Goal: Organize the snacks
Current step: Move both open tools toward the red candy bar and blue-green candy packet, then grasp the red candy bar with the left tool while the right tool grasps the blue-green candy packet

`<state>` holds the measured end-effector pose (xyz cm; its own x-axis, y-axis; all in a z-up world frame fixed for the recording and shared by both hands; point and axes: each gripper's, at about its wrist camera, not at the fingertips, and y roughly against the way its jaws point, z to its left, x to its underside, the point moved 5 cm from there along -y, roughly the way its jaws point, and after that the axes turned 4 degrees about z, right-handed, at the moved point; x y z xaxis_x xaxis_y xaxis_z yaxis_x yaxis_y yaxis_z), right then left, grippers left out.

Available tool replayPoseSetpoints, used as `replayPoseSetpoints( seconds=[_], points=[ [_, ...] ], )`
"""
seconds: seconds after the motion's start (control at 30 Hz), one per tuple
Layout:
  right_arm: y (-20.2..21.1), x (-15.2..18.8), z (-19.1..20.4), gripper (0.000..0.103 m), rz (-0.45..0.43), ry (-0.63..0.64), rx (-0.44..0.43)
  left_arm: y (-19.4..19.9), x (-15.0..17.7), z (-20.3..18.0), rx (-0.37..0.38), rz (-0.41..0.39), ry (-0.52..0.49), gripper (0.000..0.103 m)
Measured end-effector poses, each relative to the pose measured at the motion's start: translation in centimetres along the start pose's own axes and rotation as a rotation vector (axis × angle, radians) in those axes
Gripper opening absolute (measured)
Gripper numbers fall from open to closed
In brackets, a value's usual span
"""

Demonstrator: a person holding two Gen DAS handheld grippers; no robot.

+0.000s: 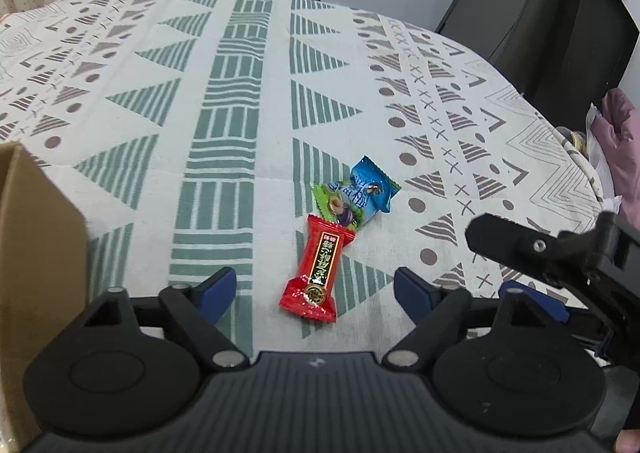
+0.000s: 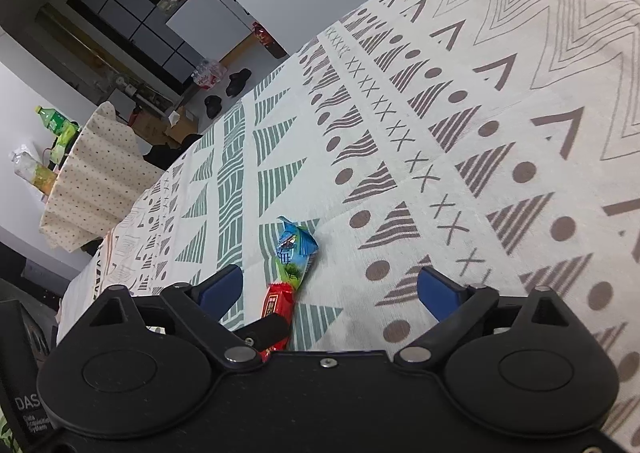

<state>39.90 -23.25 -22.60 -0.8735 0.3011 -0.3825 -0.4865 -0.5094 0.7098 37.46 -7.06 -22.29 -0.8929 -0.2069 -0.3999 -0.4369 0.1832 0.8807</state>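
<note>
Red snack bar lies lengthwise up the frame's lower centre on the worktop, between the gaping left tongs; right tongs tilt downward, also wide apart, empty.

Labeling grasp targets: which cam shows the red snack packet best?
Left wrist. The red snack packet lies whole and unobstructed on the patterned tablecloth, label readable, ahead of the open jaws. In the right wrist view it is foreshortened and partly hidden behind the other gripper's black finger.

glossy crinkly foil-plastic red candy wrapper, shiny blue snack packet, matt woven cloth tablecloth, plain brown cardboard box, matt black plastic gripper bodies
</note>
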Motion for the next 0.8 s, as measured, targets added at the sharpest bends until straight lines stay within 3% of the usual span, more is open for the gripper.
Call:
replayPoseSetpoints(
  seconds=[0.1, 0.23, 0.3, 0.33, 0.37, 0.8],
  points=[
    [-1.2, -0.2, 0.3, 0.091, 0.007, 0.012, -0.006, -0.7, -0.2, -0.1, 0.001, 0.008, -0.001, 0.074],
    [-2.4, -0.9, 0.5, 0.089, 0.004, 0.014, -0.009, -1.9, -0.1, 0.0, -0.019, 0.046, -0.01, 0.054],
    [-2.9, -1.1, 0.7, 0.087, 0.007, 0.026, -0.011, -1.9, -0.2, 0.0, -0.047, 0.038, -0.024, 0.042],
    [-3.1, -1.2, 0.9, 0.086, 0.006, 0.031, -0.015, -1.9, -0.2, 0.2, -0.052, 0.039, -0.022, 0.029],
    [-3.2, -1.2, 1.2, 0.086, 0.004, 0.036, -0.019, -1.8, -0.3, 0.4, -0.046, 0.043, -0.009, 0.023],
    [-4.6, -0.5, 2.8, 0.073, 0.033, 0.073, -0.012, 0.2, -2.7, 3.9, -0.009, -0.017, 0.097, 0.021]
  ],
)
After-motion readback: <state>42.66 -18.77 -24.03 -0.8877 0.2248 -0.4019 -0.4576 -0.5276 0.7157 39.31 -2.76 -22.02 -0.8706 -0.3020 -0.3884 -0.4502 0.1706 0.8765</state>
